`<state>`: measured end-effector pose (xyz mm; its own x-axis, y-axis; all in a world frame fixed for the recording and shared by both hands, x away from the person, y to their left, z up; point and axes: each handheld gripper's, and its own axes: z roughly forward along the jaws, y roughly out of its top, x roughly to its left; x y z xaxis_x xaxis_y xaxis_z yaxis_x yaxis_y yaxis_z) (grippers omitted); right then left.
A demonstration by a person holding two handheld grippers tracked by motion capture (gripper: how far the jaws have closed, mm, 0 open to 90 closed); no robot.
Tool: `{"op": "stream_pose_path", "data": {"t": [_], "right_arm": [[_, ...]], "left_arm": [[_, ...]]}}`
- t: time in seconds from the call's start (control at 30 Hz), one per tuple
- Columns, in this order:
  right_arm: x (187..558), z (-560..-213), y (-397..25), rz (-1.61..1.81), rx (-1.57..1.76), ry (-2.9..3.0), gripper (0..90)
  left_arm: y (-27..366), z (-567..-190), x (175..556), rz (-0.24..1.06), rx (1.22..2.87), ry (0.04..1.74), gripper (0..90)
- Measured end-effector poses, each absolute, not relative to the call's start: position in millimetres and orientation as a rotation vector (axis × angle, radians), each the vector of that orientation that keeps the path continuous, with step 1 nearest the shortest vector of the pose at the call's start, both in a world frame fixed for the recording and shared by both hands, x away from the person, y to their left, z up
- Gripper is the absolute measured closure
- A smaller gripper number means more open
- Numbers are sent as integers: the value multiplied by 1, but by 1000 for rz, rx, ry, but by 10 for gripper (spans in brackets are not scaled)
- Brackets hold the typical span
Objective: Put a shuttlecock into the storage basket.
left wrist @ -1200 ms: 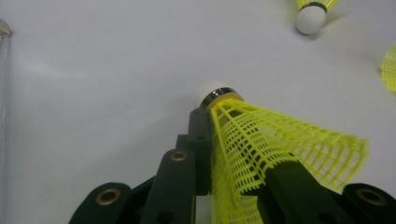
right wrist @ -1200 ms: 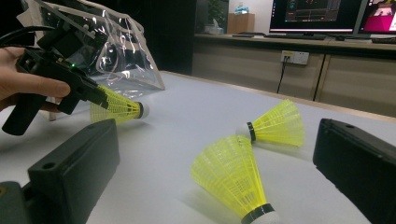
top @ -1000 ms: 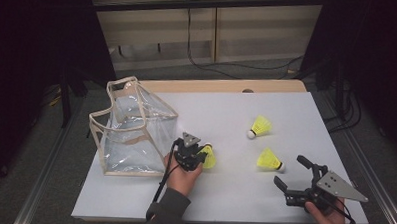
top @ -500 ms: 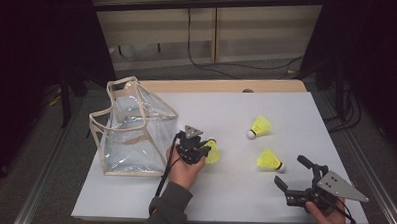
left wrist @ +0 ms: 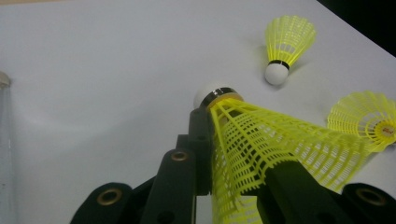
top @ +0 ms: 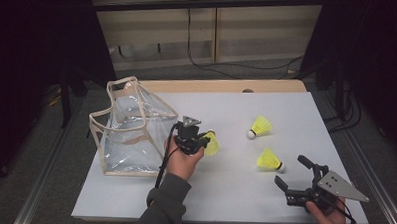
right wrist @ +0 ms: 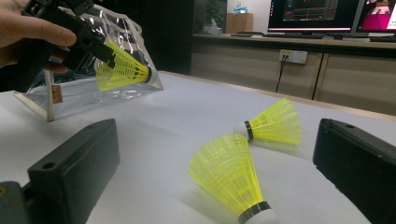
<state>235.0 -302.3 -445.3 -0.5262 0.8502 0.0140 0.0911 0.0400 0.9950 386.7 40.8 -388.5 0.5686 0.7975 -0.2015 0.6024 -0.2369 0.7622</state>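
Gripping a yellow shuttlecock [left wrist: 261, 149] by its skirt, the left tool [top: 203, 140]; right tool [top: 294, 180] wide open, empty.

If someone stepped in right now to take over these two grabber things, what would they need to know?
Left gripper: shut on a yellow shuttlecock, lifted off the table beside the clear plastic bag.
Right gripper: open, holding nothing, near the front right of the table.
Two more shuttlecocks lie on the table: the far one and the near one, just ahead of the right gripper.
Done: one shuttlecock picked up. The bag looks empty so far.
Left, most likely: put the held shuttlecock into the bag, then the other two.
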Motion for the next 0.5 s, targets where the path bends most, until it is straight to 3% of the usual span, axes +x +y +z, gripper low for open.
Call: {"op": "stream_pose_path", "data": {"t": [0.5], "right_arm": [[236, -446, -302, 1548, 964, 1698, 3]], "left_arm": [[43, -362, 396, 274, 1944, 1132, 809]]}}
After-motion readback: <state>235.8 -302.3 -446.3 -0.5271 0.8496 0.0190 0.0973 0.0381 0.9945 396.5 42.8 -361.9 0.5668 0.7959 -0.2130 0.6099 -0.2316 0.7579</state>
